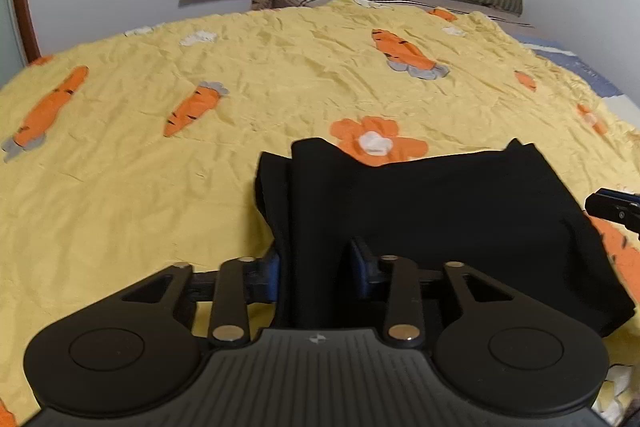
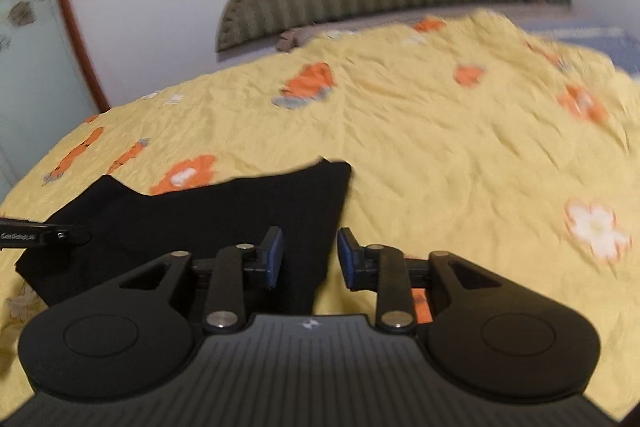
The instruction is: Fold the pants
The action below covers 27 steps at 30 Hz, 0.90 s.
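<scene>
The left gripper (image 1: 316, 267) straddles the near left edge of the black pants (image 1: 440, 211), jaws spread with cloth between them; whether it pinches the cloth cannot be told. The pants lie folded into a compact stack near the front edge of the yellow carrot-print bedspread (image 1: 140, 195), probably for a final fold. The right gripper (image 2: 310, 257) stands open and empty over their right edge; no containers are visible.

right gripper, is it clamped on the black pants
No, the right gripper is open, its blue pads apart either side of the edge of the black pants.
</scene>
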Each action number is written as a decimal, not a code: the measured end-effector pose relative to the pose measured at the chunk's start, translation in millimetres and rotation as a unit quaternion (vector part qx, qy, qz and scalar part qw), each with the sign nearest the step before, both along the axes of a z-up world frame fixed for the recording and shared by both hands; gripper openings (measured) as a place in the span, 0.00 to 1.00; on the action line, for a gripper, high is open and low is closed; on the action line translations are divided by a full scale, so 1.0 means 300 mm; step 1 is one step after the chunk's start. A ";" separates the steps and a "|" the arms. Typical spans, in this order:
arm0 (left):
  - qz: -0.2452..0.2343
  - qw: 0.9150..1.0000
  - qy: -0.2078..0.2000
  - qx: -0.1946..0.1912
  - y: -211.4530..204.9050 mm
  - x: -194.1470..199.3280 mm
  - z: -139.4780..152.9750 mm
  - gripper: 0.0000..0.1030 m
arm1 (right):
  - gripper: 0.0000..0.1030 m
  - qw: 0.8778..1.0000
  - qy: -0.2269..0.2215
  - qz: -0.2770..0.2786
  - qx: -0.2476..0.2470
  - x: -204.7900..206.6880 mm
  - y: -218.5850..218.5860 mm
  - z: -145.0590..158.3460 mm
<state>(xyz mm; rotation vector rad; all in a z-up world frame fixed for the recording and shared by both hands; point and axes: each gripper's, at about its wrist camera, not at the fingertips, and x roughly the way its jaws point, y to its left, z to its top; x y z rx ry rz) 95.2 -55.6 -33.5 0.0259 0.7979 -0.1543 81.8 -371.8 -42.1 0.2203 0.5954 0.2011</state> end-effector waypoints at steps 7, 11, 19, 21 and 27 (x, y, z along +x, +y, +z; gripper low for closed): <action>0.002 1.000 -0.007 0.013 0.009 -0.001 -0.002 0.37 | 0.38 0.997 0.001 0.061 -0.054 0.040 0.147 -0.005; 0.004 1.000 -0.012 0.025 0.008 -0.002 -0.005 0.42 | 0.38 0.996 0.006 0.066 -0.060 0.091 0.163 -0.004; 0.026 0.999 -0.027 0.037 0.045 -0.014 -0.013 0.52 | 0.47 0.993 0.029 0.075 -0.086 0.245 0.191 -0.029; 0.042 0.999 -0.024 0.023 0.083 -0.012 -0.010 0.52 | 0.49 0.991 0.043 0.074 -0.105 0.296 0.203 -0.063; 0.097 0.993 -0.052 0.042 0.143 -0.009 0.032 0.50 | 0.57 0.986 0.034 0.070 -0.148 0.325 0.236 -0.073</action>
